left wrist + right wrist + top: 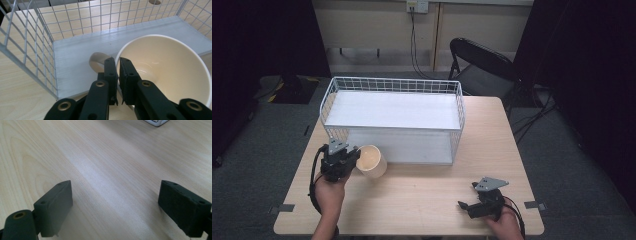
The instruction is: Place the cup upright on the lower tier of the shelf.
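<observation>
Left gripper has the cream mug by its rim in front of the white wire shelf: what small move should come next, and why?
Probably lift the cream ceramic mug up toward the white wire shelf's top deck: the left gripper is shut on its rim beside the handle, tilted, while the right gripper rests open on the wooden table.

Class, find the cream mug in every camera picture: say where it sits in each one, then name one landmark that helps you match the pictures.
High view: the mug sits lower left, in front of the wire rack, at the left claw.
Left gripper view: centre-right, large, its rim pinched by the claw.
Right gripper view: not in it.
Shared landmark: the table, seen in all three.
</observation>
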Action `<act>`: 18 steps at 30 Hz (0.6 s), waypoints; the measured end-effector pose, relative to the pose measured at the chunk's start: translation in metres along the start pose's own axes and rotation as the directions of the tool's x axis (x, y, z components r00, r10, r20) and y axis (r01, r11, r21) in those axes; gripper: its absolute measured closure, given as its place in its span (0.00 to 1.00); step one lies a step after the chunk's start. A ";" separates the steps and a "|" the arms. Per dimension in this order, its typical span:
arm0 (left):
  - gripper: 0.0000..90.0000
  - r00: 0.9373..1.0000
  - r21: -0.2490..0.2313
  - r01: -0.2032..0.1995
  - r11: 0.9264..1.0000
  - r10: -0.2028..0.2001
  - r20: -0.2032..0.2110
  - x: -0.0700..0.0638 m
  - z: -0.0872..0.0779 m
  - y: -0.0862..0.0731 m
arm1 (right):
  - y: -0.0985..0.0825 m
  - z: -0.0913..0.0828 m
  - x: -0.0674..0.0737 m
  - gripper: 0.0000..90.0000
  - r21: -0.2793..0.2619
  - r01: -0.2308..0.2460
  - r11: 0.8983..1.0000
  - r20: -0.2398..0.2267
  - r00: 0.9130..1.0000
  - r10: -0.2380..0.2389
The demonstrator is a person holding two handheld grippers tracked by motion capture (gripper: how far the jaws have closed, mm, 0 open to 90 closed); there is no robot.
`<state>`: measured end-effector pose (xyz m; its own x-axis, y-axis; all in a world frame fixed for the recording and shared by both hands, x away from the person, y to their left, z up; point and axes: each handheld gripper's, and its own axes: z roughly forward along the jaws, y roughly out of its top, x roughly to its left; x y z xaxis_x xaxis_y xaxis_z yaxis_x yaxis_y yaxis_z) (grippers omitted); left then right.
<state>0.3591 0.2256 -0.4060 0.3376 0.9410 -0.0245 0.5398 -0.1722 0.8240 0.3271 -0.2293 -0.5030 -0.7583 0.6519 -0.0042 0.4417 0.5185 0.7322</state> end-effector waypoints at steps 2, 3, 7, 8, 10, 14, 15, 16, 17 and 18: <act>0.95 1.000 -0.005 0.001 1.000 -0.001 -0.007 -0.003 0.003 0.001 | 0.000 0.000 0.000 0.13 0.000 0.001 1.000 0.000 1.000 -0.001; 0.95 1.000 -0.004 -0.002 1.000 0.002 -0.008 -0.004 0.005 0.002 | 0.000 0.000 0.000 0.13 0.000 0.000 1.000 0.000 1.000 0.000; 0.95 1.000 -0.007 -0.004 1.000 0.004 -0.011 -0.007 0.009 0.005 | 0.000 0.000 0.000 0.13 0.000 0.000 1.000 0.000 1.000 0.000; 0.95 1.000 -0.003 -0.006 1.000 0.006 -0.014 -0.008 0.011 0.006 | 0.000 0.000 0.000 0.13 0.000 0.000 1.000 0.000 1.000 0.000; 0.95 1.000 0.000 -0.010 1.000 0.010 -0.025 -0.011 0.015 0.007 | 0.000 0.000 0.000 0.13 -0.001 0.001 1.000 0.000 1.000 -0.001; 0.95 1.000 -0.001 -0.002 1.000 0.002 -0.031 -0.012 0.020 0.008 | 0.000 0.000 0.000 0.13 0.000 0.001 1.000 0.000 1.000 -0.001; 0.95 0.999 0.006 -0.005 1.000 0.006 -0.035 -0.013 0.021 0.008 | 0.000 0.000 0.000 0.13 0.000 0.001 1.000 0.000 1.000 -0.001; 0.95 0.999 0.004 -0.004 1.000 0.005 -0.036 -0.013 0.022 0.008 | 0.000 0.000 0.000 0.13 0.000 0.000 1.000 0.000 1.000 0.000; 0.95 0.999 0.008 -0.003 1.000 0.003 -0.037 -0.013 0.023 0.009 | 0.000 0.000 0.000 0.13 0.000 0.000 1.000 0.000 1.000 0.000; 0.95 0.999 0.008 -0.002 1.000 0.003 -0.038 -0.014 0.025 0.009 | 0.000 0.000 0.000 0.13 0.000 0.000 1.000 0.000 1.000 0.000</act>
<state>0.3783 0.2041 -0.4120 0.3095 0.9509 -0.0007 0.5453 -0.1769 0.8194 0.3271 -0.2293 -0.5030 -0.7586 0.6516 -0.0044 0.4414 0.5188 0.7321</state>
